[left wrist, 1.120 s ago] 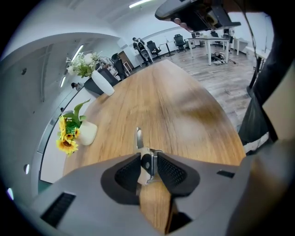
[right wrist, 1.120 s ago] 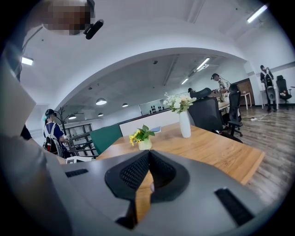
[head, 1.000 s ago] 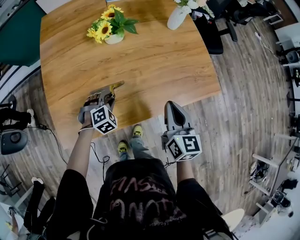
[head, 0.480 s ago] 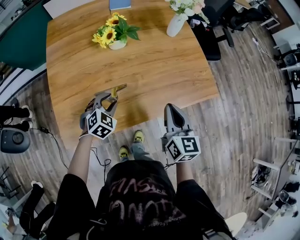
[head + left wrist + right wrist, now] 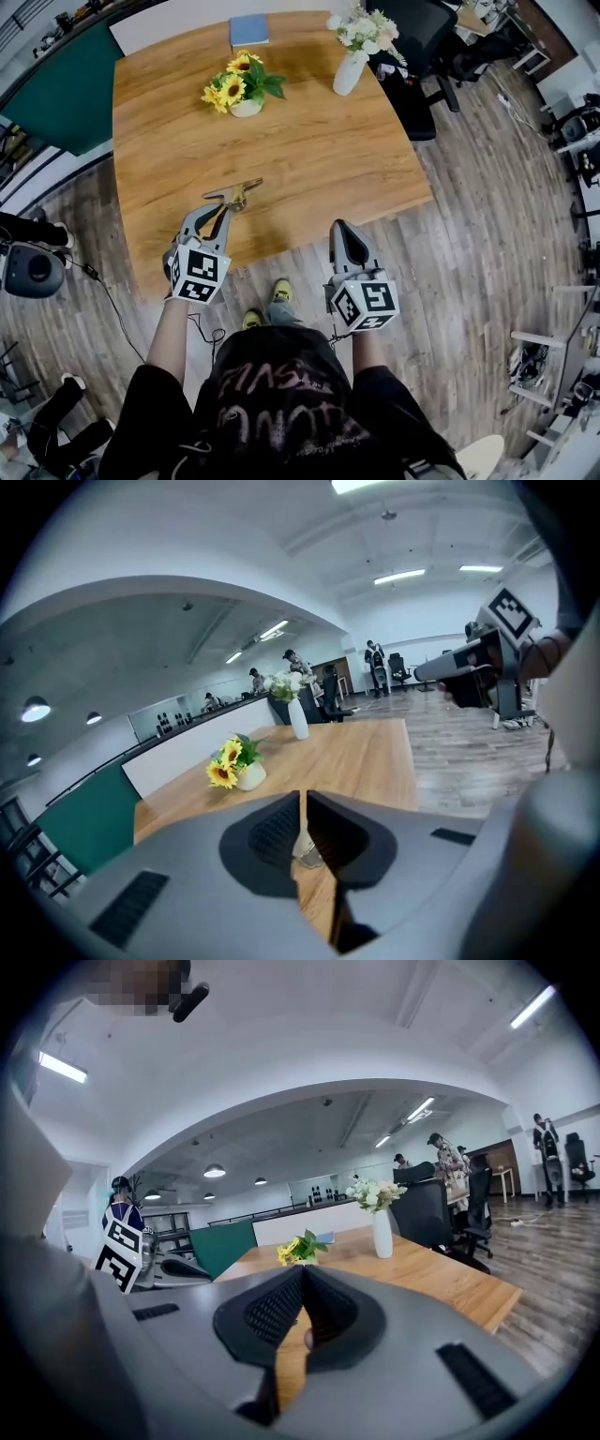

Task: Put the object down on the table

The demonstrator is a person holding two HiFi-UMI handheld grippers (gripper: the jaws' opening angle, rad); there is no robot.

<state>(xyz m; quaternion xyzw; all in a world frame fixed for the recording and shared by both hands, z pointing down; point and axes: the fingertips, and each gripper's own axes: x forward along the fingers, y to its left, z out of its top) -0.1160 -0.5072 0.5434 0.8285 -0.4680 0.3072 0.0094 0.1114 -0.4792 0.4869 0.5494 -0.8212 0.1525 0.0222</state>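
The left hand-held gripper (image 5: 302,799) has just been closing. Its jaws now stand all but together, with only a thin slit between them, and they clamp nothing. In the head view its tips sit just behind the object (image 5: 242,191). Whether they touch it I cannot tell.

The right hand-held gripper (image 5: 302,1274) is clenched and empty. In the head view its tips sit at the front edge of the worktop (image 5: 319,141).

Each gripper carries a cube of black-and-white square markers, the left cube (image 5: 199,275) and the right cube (image 5: 366,305). These show patterns only, no words. The person's black shirt (image 5: 281,394) bears reddish lettering, which appears upside down and cannot be read. A blue book (image 5: 248,30) lies at the far edge, and no title shows on it.

The object is small, slim and gold-coloured. It lies released on the wood near the front edge, slanting up to the right. It is too small for its kind to be made out. Through the left jaws' slit a pale, shiny bit shows on the wood.

Well beyond the object stand a pot of sunflowers (image 5: 239,86) and a white vase (image 5: 349,70) of pale flowers.
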